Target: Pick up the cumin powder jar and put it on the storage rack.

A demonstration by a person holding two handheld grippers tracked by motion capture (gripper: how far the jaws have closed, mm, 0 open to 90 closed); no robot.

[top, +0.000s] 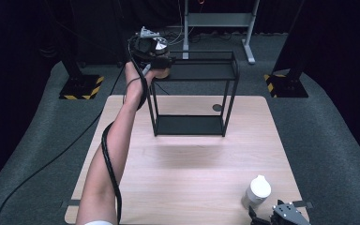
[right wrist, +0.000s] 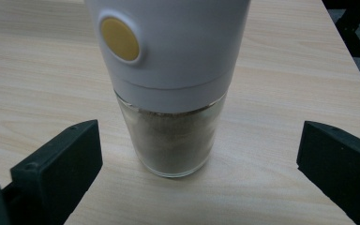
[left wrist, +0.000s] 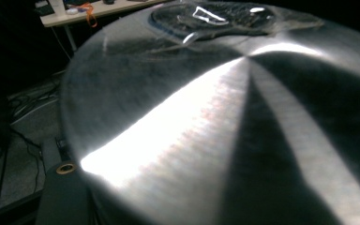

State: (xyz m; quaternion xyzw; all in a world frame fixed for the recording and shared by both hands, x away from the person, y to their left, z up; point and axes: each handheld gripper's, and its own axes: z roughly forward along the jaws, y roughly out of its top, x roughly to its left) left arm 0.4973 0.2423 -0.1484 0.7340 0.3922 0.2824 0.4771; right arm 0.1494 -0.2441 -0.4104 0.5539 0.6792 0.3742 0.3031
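The left tongs [top: 161, 60] are clamping a shiny round steel pot [top: 151, 45] beside the black metal rack [top: 232, 79]; the right tongs [right wrist: 199, 159] are gaping wide around a white-capped glass grinder [right wrist: 173, 70].

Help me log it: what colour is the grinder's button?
Yellow button on the white grinder, clearest in the right gripper view.

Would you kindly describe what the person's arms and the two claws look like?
The left claw is black with a shiny grey plate on top; a thick black cable winds down the bare forearm, and a white sleeve edge shows near the elbow. The right claw has blocky matt black jaws and a grey three-cornered plate.
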